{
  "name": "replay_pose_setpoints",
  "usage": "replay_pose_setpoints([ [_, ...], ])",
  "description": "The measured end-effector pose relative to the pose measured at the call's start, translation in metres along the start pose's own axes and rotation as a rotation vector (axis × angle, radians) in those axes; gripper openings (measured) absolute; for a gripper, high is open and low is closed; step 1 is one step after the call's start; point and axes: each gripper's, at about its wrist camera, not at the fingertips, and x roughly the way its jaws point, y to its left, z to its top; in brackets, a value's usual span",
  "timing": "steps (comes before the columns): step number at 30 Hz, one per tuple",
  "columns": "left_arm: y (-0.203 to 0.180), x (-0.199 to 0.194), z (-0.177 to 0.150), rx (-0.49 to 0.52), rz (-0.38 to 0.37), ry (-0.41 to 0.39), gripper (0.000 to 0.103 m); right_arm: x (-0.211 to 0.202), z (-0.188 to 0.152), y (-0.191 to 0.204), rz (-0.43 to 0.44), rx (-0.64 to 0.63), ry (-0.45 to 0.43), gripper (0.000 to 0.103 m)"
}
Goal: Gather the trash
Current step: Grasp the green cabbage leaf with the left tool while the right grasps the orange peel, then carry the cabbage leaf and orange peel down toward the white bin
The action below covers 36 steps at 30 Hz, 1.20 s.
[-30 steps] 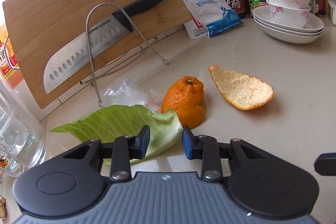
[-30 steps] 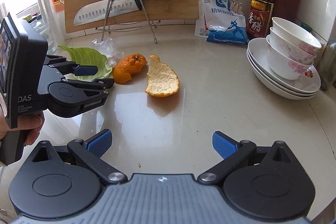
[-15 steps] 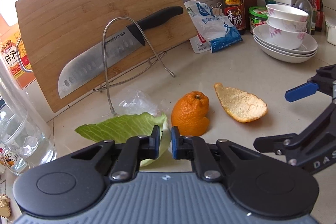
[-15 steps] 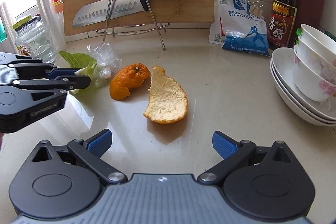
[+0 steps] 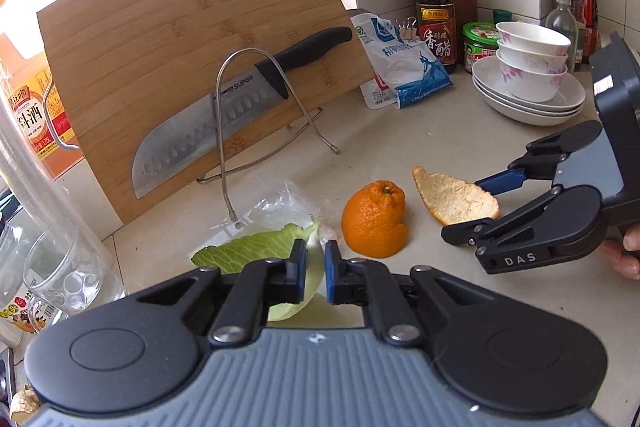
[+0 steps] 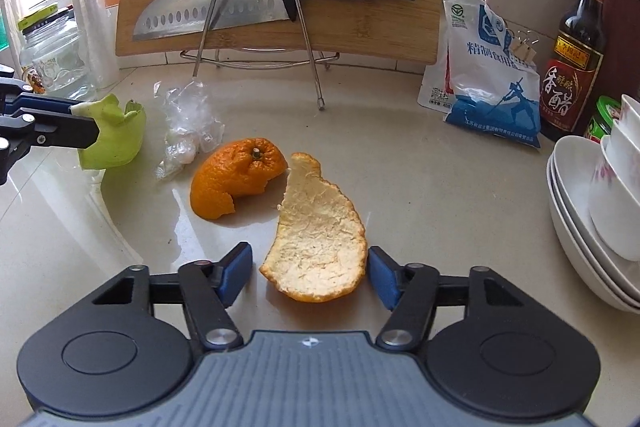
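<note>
Green cabbage leaf [image 6: 116, 139] — curled, pale at the stalk end, pinched at that end and hanging clear of the counter at the left. Crumpled clear plastic wrap [image 6: 186, 131] lying just beside it, then a domed piece of orange peel [image 6: 236, 175] with its stem nub up, skin side outward. Nearest, a second, flatter peel [image 6: 320, 239] — white pith upward, edges curling, almost touching the domed piece.

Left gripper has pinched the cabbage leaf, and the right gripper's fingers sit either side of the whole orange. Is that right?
Not quite. The left gripper does pinch the cabbage leaf, but the right gripper straddles the flat orange peel, its jaws closing, as the right wrist view shows.
</note>
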Motion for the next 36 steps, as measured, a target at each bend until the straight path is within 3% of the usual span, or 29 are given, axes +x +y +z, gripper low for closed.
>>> replay_pose_setpoints([
  [6, 0.008, -0.007, 0.003, 0.028, -0.056, 0.020, 0.007, -0.010, 0.000, 0.002, -0.012, 0.000, 0.006, 0.049],
  [20, 0.010, -0.048, 0.019, 0.171, -0.198, 0.012, 0.007, -0.061, -0.011, 0.010, 0.017, 0.009, 0.024, 0.047],
  [36, -0.063, -0.105, 0.010, 0.373, -0.455, -0.034, 0.007, -0.155, -0.078, 0.027, -0.078, 0.107, 0.033, 0.047],
])
